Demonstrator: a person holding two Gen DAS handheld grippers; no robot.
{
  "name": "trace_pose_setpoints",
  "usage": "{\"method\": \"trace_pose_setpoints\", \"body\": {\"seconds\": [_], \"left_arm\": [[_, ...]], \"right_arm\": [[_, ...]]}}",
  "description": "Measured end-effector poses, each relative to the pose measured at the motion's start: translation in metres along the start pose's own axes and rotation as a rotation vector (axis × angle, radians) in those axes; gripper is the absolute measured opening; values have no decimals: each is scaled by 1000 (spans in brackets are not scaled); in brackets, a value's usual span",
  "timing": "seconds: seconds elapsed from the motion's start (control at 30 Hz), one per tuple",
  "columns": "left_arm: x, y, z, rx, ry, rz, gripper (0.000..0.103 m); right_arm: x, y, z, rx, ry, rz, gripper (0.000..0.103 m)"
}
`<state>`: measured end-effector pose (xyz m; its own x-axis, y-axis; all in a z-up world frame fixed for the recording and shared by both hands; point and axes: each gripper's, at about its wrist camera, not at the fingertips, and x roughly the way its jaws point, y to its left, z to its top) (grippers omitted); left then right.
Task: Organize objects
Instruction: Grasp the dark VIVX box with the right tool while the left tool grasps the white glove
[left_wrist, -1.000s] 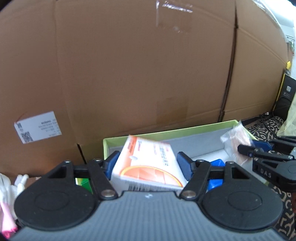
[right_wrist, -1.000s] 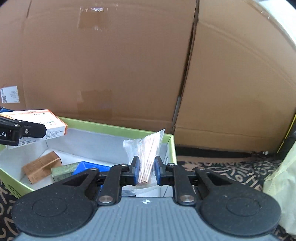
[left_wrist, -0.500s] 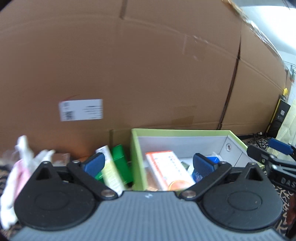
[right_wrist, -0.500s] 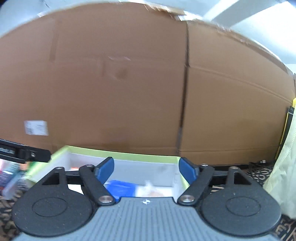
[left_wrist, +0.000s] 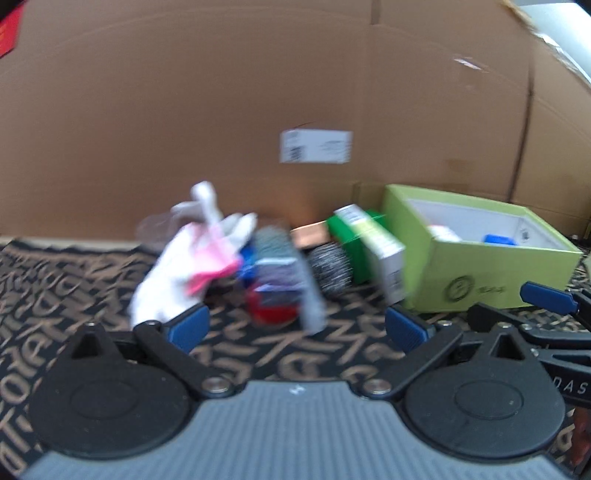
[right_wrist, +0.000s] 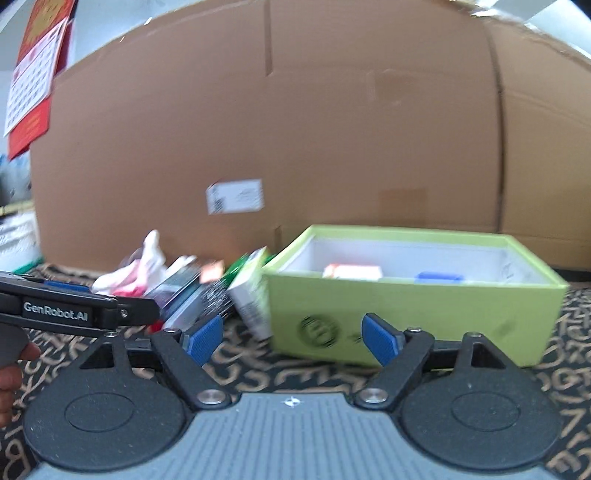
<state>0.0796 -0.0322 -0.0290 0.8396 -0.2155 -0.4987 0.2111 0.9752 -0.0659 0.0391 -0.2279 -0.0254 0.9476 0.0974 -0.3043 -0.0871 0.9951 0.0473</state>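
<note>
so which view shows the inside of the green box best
The right wrist view: the green box sits nearly centred, its opening showing an orange-and-white carton and a blue item. The left wrist view pushes the box to the right edge, blurred, with less of its interior visible.

Open lime-green box (right_wrist: 413, 317) holding small packages, blurred clutter pile (left_wrist: 273, 273) beside it, white-green carton (left_wrist: 380, 251) leaning against it

Bare mat (left_wrist: 295, 354) lies open between the left tongs (left_wrist: 297, 328); a clutter pile (left_wrist: 273, 273) and green box (left_wrist: 480, 273) block beyond.
</note>
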Motion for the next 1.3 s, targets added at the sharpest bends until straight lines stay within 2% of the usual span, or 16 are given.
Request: {"method": "trace_pose_setpoints", "body": {"seconds": [0.27, 0.5, 0.63, 0.7, 0.73, 0.83, 0.9, 0.93, 1.0, 1.2, 1.27, 1.3], "left_arm": [[-3, 58, -6, -85, 17, 89, 103], [8, 84, 12, -108, -10, 114, 103], [27, 95, 25, -114, -5, 108, 100], [41, 98, 30, -109, 4, 112, 92], [48, 99, 32, -105, 13, 117, 88], [69, 108, 37, -132, 60, 82, 56], [82, 113, 37, -159, 118, 34, 8], [84, 115, 35, -172, 138, 10, 4], [76, 113, 28, -173, 140, -15, 3], [-6, 94, -10, -40, 161, -117, 3], [-26, 88, -24, -1, 187, -116, 6], [-32, 86, -28, 9, 192, -106, 14]], "right_arm": [[23, 51, -3, -48, 85, 67, 84], [75, 108, 16, -117, 118, 128, 69], [104, 136, 20, -170, 145, 96, 66], [115, 142, 19, -183, 173, 95, 46], [115, 142, 19, -176, 166, 84, 46], [89, 136, 22, -145, 130, 108, 45], [66, 130, 23, -144, 106, 134, 45], [56, 128, 22, -146, 106, 149, 45], [33, 120, 18, -142, 115, 186, 45], [-26, 89, -4, -118, 202, 296, 45], [-40, 80, -13, -117, 243, 301, 45], [-46, 77, -17, -127, 262, 292, 45]]}}
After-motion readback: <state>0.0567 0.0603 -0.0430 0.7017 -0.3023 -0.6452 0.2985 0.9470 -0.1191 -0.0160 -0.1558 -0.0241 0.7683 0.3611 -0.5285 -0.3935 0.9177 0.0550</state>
